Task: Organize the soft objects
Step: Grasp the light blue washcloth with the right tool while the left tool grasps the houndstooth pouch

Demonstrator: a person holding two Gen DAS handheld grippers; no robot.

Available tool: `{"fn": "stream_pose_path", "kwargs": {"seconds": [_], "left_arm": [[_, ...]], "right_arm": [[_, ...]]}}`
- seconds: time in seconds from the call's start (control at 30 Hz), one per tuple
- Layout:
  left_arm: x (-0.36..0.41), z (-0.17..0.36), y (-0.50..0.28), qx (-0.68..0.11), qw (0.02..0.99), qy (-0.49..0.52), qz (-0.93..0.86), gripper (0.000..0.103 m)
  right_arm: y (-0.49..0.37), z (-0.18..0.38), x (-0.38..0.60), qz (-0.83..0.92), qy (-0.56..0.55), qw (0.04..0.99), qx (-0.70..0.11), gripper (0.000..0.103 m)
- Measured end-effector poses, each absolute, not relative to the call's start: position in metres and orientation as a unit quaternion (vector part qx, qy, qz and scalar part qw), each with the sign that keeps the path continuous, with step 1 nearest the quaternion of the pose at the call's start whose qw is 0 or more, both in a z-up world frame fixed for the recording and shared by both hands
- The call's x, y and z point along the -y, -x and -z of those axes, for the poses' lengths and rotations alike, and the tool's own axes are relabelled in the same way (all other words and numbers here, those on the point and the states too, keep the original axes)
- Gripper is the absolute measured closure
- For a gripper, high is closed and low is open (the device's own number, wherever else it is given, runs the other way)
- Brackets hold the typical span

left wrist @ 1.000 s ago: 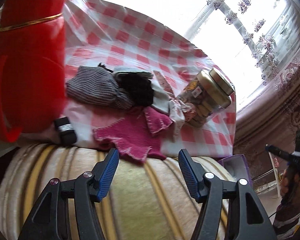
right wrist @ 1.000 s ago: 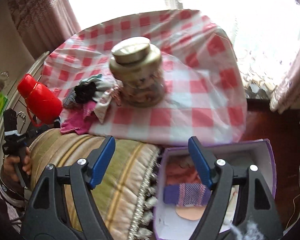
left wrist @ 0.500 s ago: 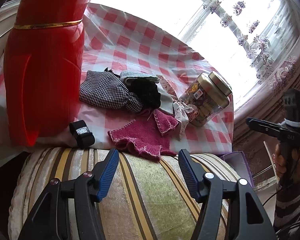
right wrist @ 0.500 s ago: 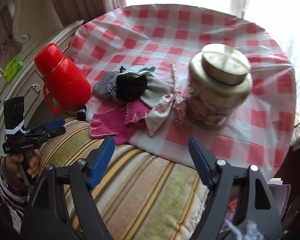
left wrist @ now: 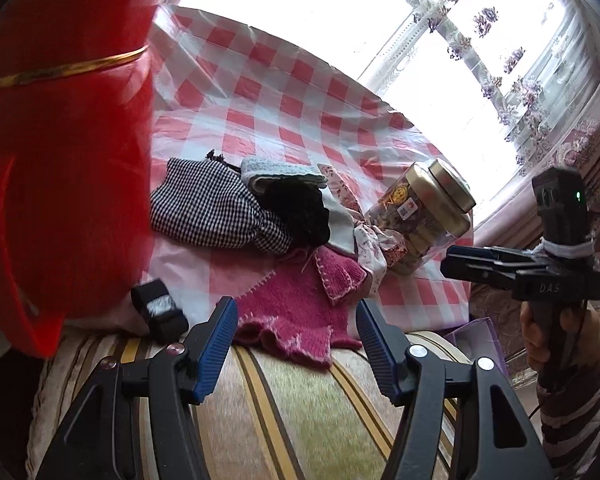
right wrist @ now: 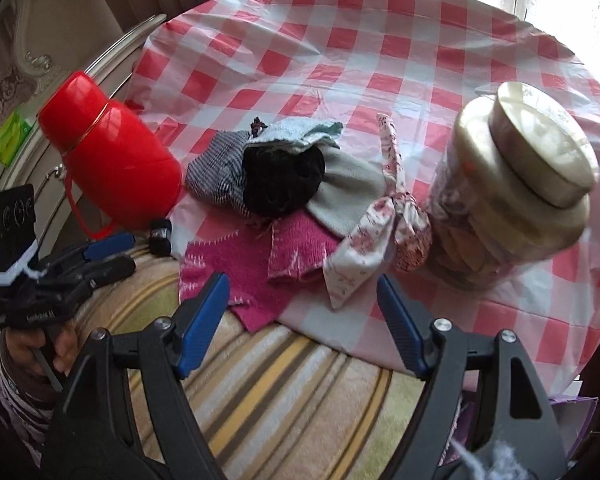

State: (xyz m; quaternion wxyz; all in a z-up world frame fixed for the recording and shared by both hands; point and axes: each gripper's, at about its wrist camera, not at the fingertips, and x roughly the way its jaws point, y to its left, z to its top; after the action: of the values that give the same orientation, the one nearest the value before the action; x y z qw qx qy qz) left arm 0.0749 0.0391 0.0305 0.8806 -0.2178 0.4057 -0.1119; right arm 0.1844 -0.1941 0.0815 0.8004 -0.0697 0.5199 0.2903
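- My left gripper (left wrist: 292, 330) is a black plastic clamp frame with triangular cut-outs, silver screw heads at the pivots and ribbed blue pads (left wrist: 216, 344) on both fingers.
- My right gripper (right wrist: 302, 316) has the same black frame, silver screws and blue ribbed pads (right wrist: 400, 322); a tuft of grey fluff clings near its base.
- Seen across, each handle carries a black box bound on with white tape; one shows a small green light.
- The sleeves (left wrist: 572, 420) are striped, purple and pale.
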Motion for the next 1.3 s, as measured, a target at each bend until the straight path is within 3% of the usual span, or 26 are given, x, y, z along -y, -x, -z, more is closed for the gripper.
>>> {"fn": "stream_pose_path", "kwargs": {"seconds": [0.2, 0.63, 0.7, 0.73, 0.8, 0.83, 0.87, 0.97, 1.07, 1.3], "left_arm": [[-0.02, -0.026, -0.125, -0.439, 0.883, 0.151, 0.074, 0.054], [-0.018, 0.016, -0.199, -0.494, 0.865, 0.091, 0.006, 0.055], [-0.015, 0.022, -0.201, -0.497, 0.863, 0.088, 0.013, 0.073], [-0.015, 0.023, -0.202, -0.499, 0.862, 0.089, 0.016, 0.074], [-0.016, 0.023, -0.2, -0.494, 0.864, 0.096, 0.022, 0.082], [-0.018, 0.023, -0.199, -0.491, 0.865, 0.101, 0.024, 0.084], [-0.02, 0.021, -0.198, -0.486, 0.867, 0.108, 0.024, 0.087], [-0.024, 0.016, -0.191, -0.466, 0.876, 0.123, 0.022, 0.094], [-0.027, 0.004, -0.18, -0.434, 0.892, 0.127, 0.013, 0.096], [-0.029, -0.012, -0.168, -0.396, 0.909, 0.13, 0.008, 0.097]], "right_arm": [[-0.229, -0.079, 0.168, -0.295, 0.008, 0.793, -0.533, 0.024], [-0.328, -0.018, 0.116, -0.261, -0.05, 0.758, -0.595, 0.024], [-0.335, -0.01, 0.114, -0.254, -0.045, 0.76, -0.597, 0.024], [-0.337, -0.008, 0.113, -0.256, -0.042, 0.759, -0.597, 0.025], [-0.339, -0.005, 0.109, -0.264, -0.031, 0.762, -0.591, 0.04], [-0.339, -0.003, 0.107, -0.267, -0.026, 0.761, -0.591, 0.056], [-0.341, -0.002, 0.105, -0.27, -0.027, 0.759, -0.591, 0.065], [-0.341, -0.006, 0.1, -0.288, -0.02, 0.765, -0.576, 0.085], [-0.34, -0.024, 0.104, -0.295, -0.022, 0.78, -0.552, 0.092], [-0.322, -0.074, 0.115, -0.32, -0.015, 0.805, -0.5, 0.094]]}}
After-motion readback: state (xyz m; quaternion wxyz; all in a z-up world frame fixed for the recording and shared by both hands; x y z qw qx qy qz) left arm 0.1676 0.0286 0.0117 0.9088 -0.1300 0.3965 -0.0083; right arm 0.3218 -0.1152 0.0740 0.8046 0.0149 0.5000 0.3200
